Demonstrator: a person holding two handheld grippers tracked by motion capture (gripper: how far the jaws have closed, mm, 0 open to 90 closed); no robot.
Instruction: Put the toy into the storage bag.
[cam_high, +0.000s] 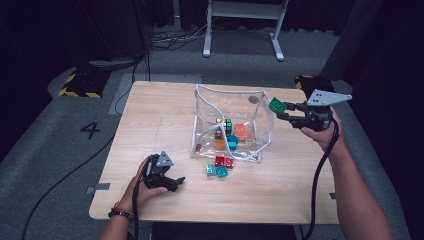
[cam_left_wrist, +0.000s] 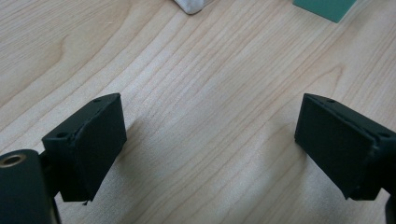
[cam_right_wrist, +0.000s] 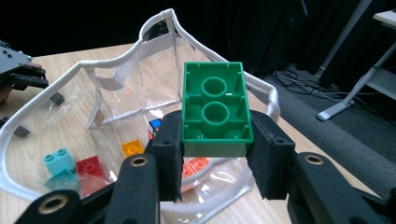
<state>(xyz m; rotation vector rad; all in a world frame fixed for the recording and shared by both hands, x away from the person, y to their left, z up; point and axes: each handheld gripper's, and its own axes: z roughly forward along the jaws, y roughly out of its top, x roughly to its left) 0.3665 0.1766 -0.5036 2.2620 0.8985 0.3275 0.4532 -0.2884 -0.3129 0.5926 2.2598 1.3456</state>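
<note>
A green toy brick (cam_high: 277, 105) (cam_right_wrist: 215, 109) is clamped between the pads of my right gripper (cam_high: 281, 110) (cam_right_wrist: 215, 154), raised beside the right rim of a clear plastic bag (cam_high: 231, 125) (cam_right_wrist: 116, 74) with white piping. The brick's hollow underside faces the right gripper's camera. Inside the bag lie orange, teal and multicoloured bricks (cam_high: 229, 131). Red and teal bricks (cam_high: 220, 166) lie on the table just in front of the bag. My left gripper (cam_high: 175, 182) (cam_left_wrist: 210, 154) rests low over the wooden table (cam_high: 165, 125) at the front left, open, nothing between its pads.
The table's near edge is close to the left hand. A corner of a teal brick (cam_left_wrist: 327, 7) and a bit of white bag piping (cam_left_wrist: 189, 5) lie ahead of the left gripper. Cables trail from both grippers. A white desk frame (cam_high: 245, 25) stands on the floor beyond.
</note>
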